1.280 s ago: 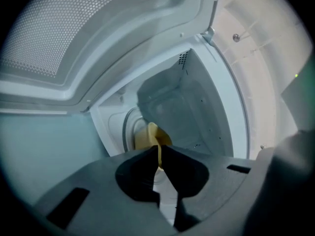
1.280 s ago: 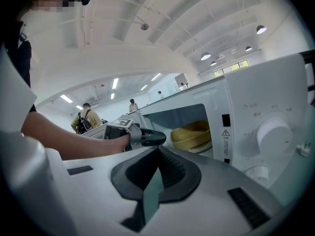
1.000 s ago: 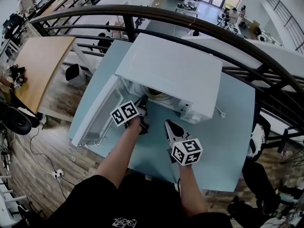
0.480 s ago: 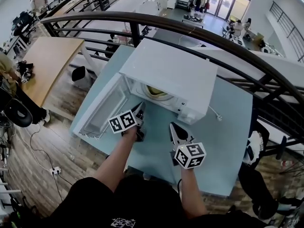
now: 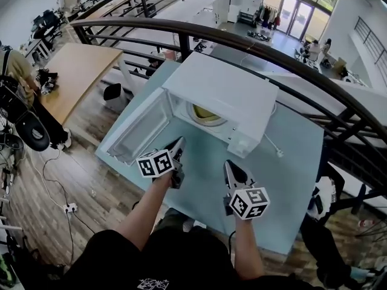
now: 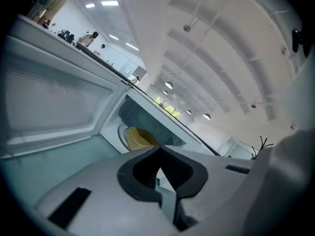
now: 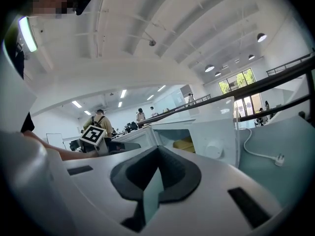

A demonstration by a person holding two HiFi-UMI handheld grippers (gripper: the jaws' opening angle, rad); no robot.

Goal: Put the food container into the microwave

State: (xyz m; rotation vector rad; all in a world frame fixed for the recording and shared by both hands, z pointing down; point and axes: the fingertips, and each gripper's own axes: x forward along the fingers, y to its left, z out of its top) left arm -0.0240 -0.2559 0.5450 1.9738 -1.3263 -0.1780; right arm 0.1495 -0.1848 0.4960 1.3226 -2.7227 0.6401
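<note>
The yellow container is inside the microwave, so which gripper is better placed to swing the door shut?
Left, most likely. The door hangs open on the left side of the microwave, and the left gripper sits beside it, empty, fingers together. The right gripper is farther off, below the control panel.

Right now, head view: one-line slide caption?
Yellow food container inside the open microwave; left claw and right claw, both shut and empty, hover before it.

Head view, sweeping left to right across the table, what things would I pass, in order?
Open microwave door → left tool → yellow food container → right tool → power plug.
</note>
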